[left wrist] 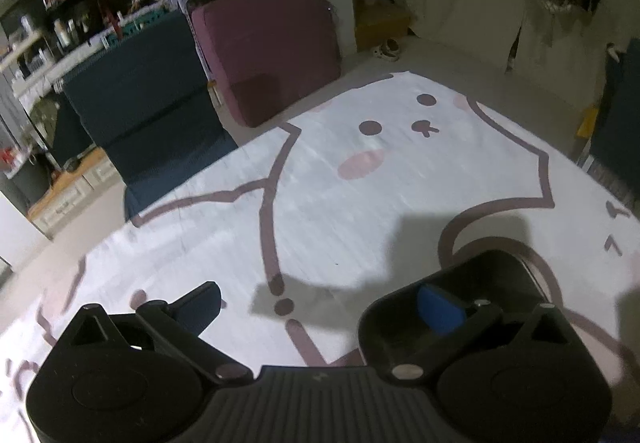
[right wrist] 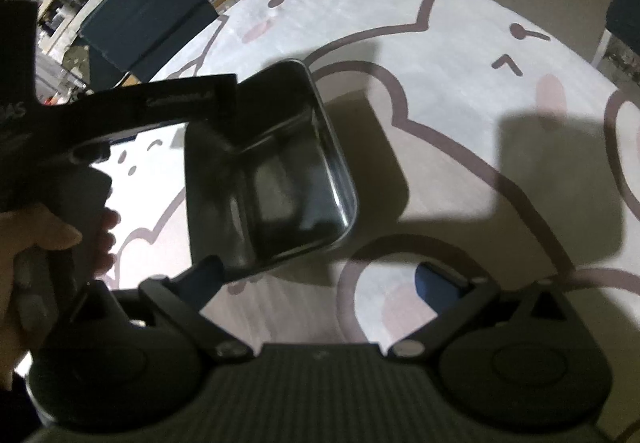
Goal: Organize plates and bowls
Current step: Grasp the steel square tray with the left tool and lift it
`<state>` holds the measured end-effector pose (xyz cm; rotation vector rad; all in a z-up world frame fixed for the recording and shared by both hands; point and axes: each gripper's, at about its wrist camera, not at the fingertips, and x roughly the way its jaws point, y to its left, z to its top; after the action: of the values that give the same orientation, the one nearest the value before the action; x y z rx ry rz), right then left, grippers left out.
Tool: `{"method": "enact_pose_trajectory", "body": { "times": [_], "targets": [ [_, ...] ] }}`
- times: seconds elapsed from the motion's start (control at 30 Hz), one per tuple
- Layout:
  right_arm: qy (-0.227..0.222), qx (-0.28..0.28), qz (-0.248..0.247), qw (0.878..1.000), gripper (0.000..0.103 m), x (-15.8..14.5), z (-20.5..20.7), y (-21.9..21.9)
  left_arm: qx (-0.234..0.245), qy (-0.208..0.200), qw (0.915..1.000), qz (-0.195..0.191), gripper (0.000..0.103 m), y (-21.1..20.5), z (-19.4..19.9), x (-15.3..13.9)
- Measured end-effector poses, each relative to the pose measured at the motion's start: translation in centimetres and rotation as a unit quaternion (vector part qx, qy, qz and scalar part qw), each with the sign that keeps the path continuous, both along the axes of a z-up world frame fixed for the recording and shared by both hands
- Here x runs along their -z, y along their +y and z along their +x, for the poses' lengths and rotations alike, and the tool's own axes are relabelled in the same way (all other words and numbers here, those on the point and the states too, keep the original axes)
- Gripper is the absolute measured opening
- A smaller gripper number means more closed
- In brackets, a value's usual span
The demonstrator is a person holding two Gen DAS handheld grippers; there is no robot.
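A dark rectangular metal tray (right wrist: 280,171) with a shiny rim sits over the white cartoon mat (right wrist: 440,91) and casts a shadow to its right. In the right wrist view my left gripper (right wrist: 224,95) reaches over the tray's far left edge, with a hand (right wrist: 36,239) on its handle. In the left wrist view the left gripper (left wrist: 320,305) stands wide open. Its right blue pad (left wrist: 438,309) overlaps the tray (left wrist: 496,275), and its left finger is over bare mat. My right gripper (right wrist: 320,281) is open, its left fingertip (right wrist: 208,277) at the tray's near corner.
The mat (left wrist: 340,203) has pink-brown cartoon outlines and lies on a pale floor. A dark blue folded cushion (left wrist: 148,103) and a maroon cushion (left wrist: 268,43) stand beyond its far left edge. Cluttered shelves (left wrist: 60,31) fill the back left.
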<state>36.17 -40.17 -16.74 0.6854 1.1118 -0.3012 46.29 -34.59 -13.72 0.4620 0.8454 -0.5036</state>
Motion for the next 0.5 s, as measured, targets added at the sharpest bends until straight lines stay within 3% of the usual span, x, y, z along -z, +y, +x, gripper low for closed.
{"method": "enact_pose_trajectory", "body": {
  "times": [0.17, 0.3, 0.5],
  "targets": [
    [0.011, -0.042, -0.028, 0.999, 0.102, -0.5, 0.1, 0.3, -0.029, -0.037, 0.9986, 0.022, 0.103, 1.2, -0.1, -0.8],
    [0.054, -0.058, -0.11, 0.991, 0.095, -0.3, 0.2, 0.9, -0.044, -0.03, 0.9983, 0.023, 0.103, 3.3, 0.3, -1.2],
    [0.001, -0.029, -0.022, 0.999, 0.094, -2.3, -0.9, -0.8, -0.035, -0.024, 0.9985, 0.033, 0.103, 4.6, 0.2, -0.8]
  ]
}}
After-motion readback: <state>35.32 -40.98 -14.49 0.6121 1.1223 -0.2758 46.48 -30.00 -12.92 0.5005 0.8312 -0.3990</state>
